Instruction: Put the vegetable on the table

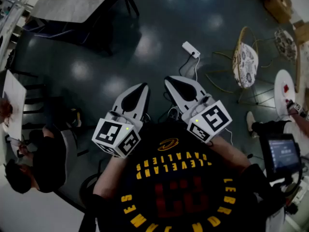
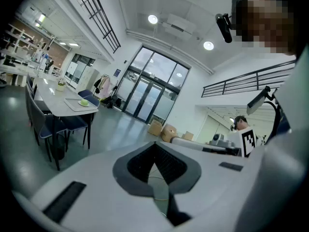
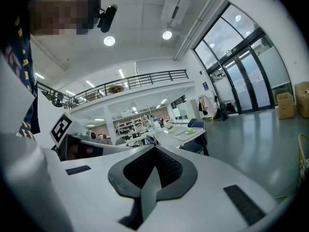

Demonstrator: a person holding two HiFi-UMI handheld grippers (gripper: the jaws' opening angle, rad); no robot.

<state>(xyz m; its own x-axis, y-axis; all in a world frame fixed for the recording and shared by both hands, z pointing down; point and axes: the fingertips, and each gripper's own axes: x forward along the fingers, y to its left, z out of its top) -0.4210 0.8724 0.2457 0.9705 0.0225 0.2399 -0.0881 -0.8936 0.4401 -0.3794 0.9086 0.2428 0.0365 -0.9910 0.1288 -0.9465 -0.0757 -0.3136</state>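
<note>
Left gripper (image 1: 143, 87) beside right gripper (image 1: 170, 80), table (image 1: 58, 6) far ahead-left, chair (image 1: 245, 64) at right

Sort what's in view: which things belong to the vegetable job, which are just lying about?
Job: left gripper, right gripper, both shut, empty; small green round item, likely the vegetable, on pale tray; long grey table.
Lying about: white power strip; gold wire chair; cardboard boxes.

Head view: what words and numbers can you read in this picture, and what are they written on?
"CLEVELAND CAVALIERS": yellow letters, upside down, on the black shirt.
"LEBRON JAMES": yellow letters curving round the edge of the same shirt.
"23": dark red, in the middle of the shirt; faint, so this is a best reading.
Marker cubes: only black and white square patterns, no letters.
Screen: its print is too small to read.
</note>
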